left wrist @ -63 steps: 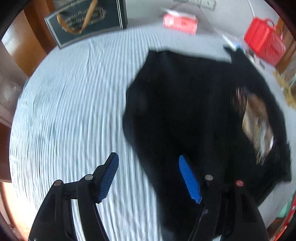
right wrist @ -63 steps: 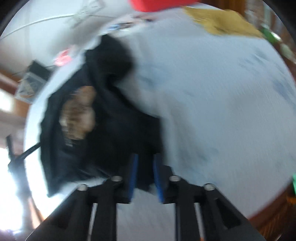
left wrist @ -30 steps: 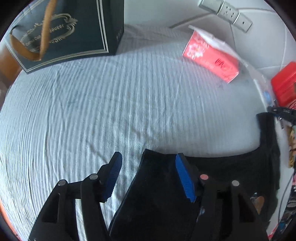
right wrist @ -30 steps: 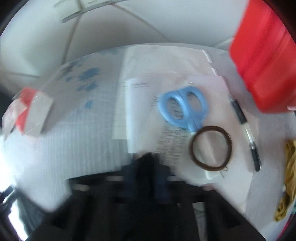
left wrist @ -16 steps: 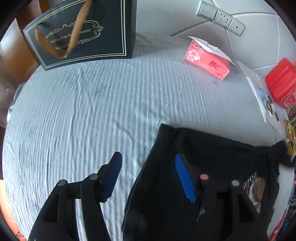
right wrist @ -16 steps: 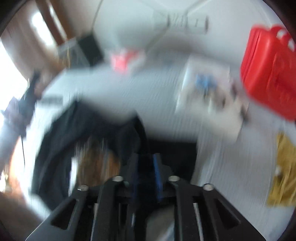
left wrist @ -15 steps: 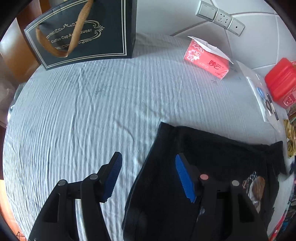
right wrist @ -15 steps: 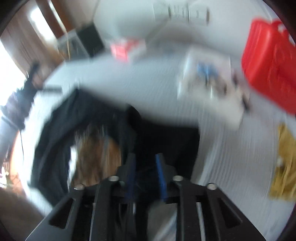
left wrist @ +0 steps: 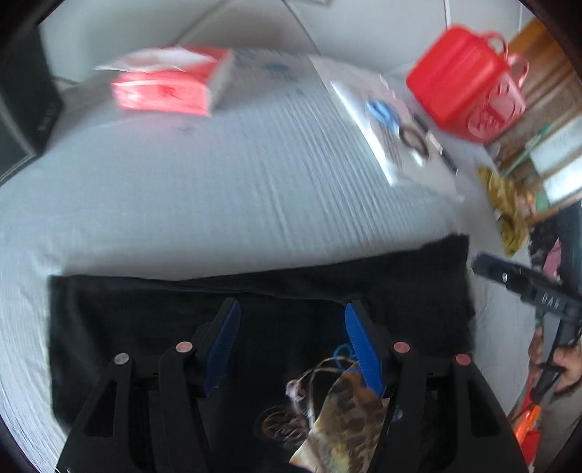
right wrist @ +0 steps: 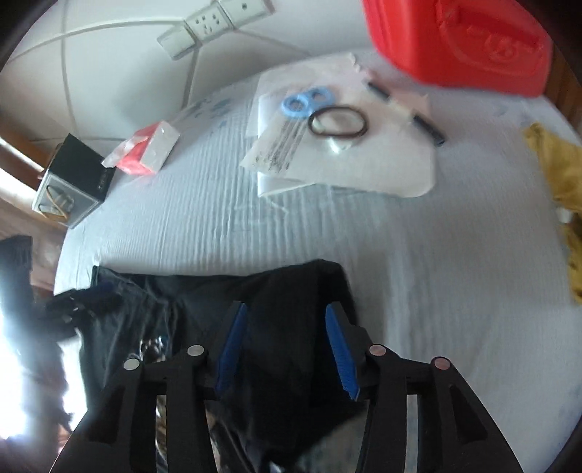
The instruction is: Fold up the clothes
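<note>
**Count on the bed**

I count one black garment (left wrist: 254, 313), one red tissue pack (left wrist: 163, 91), one red plastic case (left wrist: 462, 87), one pair of blue-handled scissors (right wrist: 302, 100), one brown ring (right wrist: 336, 123), one dark gift bag (right wrist: 72, 182), one yellow cloth (right wrist: 560, 160).

A home room: wall sockets (right wrist: 211, 23), tissue pack (left wrist: 163, 89), gift bag (right wrist: 71, 185) on a cloth-covered table (left wrist: 182, 189).

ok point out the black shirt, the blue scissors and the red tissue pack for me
black shirt (left wrist: 145, 320), left wrist view, flat black cloth left of the fingers
blue scissors (right wrist: 294, 103), right wrist view, rim of the nearer handle loop
red tissue pack (left wrist: 163, 94), left wrist view, red front face
</note>
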